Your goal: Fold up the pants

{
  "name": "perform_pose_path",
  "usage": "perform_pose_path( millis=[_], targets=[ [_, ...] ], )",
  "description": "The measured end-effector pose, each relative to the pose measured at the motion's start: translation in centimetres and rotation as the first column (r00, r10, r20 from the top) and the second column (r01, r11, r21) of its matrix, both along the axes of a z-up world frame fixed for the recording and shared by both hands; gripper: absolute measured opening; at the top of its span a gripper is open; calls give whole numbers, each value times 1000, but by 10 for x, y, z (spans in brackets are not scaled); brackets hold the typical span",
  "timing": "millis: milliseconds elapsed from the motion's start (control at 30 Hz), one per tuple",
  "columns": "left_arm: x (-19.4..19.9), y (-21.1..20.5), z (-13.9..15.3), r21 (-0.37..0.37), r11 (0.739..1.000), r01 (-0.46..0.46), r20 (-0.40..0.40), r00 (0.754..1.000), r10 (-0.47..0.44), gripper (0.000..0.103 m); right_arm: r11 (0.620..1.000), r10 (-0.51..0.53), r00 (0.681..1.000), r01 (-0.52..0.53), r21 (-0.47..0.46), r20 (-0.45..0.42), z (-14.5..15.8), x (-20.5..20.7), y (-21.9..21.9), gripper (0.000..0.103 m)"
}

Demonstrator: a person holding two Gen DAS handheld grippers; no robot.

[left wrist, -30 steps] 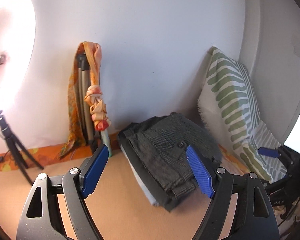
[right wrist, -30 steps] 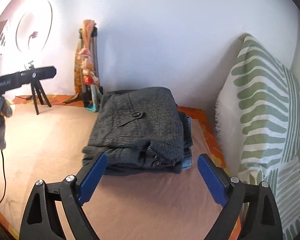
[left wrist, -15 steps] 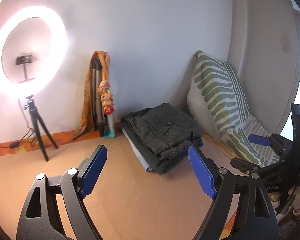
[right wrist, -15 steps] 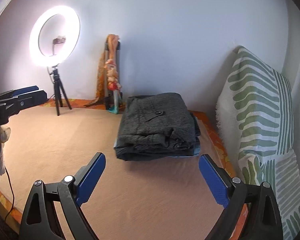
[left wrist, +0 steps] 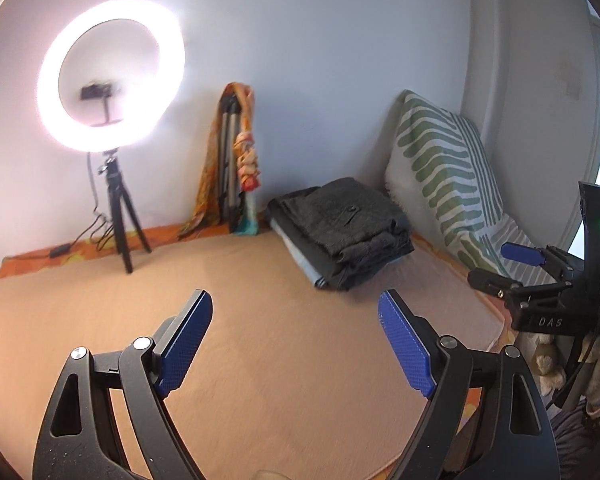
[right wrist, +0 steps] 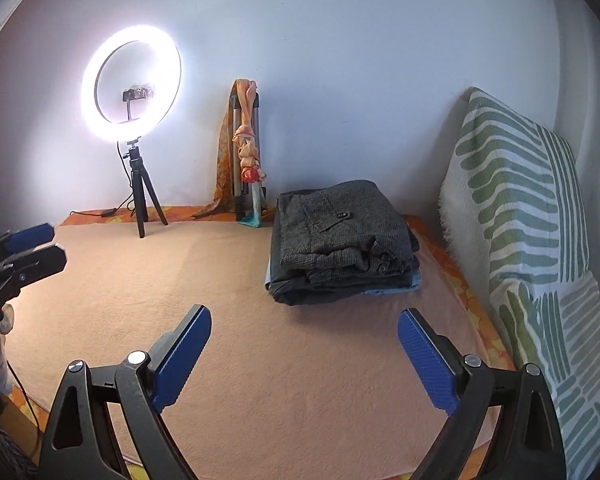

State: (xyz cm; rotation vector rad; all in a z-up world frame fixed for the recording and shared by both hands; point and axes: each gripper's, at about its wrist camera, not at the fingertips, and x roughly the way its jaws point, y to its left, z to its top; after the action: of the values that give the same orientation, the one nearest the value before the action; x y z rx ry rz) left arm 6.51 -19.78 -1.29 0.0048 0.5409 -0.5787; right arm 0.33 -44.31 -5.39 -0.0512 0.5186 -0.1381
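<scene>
Left claw (left wrist: 296, 310): blue textured pads spread wide, holding nothing, above the peach blanket (left wrist: 260, 360). Right claw (right wrist: 304, 326): likewise spread, empty. Folded grey woven pants (right wrist: 340, 226), one buttoned pocket flap up, top a neat stack at 12 to 1 o'clock of the right claw, well apart from it; dark and pale-blue layers lie beneath. One green-striped pillow (right wrist: 520, 208) at 2 o'clock. One ring light (right wrist: 131, 84) at 10 o'clock. Blanket between is bare.

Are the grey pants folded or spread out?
Folded: the grey pants lie as a compact layered bundle atop a stack of clothes.
</scene>
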Motion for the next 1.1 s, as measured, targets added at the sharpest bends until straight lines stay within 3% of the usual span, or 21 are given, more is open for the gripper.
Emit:
perform_pose_path(
  millis=[100,300,433,1100],
  targets=[
    [-4,9,-8,7,1000,-22,-24,999,22,85,999,-24,1000,24,-26,13,-4,-4,4,96],
    [-12,27,-19,-2,998,-68,2,998,68,85,999,-40,999,41,-36,18,-12,-10,10,103],
    [-14,32,-25,1,995,-99,22,995,98,103,997,-64,998,65,-46,18,-21,-10,11,103],
    [-15,43,-50,42,994,-103,-19,994,104,103,995,-68,998,69,-67,14,-36,2,22,103]
  ],
)
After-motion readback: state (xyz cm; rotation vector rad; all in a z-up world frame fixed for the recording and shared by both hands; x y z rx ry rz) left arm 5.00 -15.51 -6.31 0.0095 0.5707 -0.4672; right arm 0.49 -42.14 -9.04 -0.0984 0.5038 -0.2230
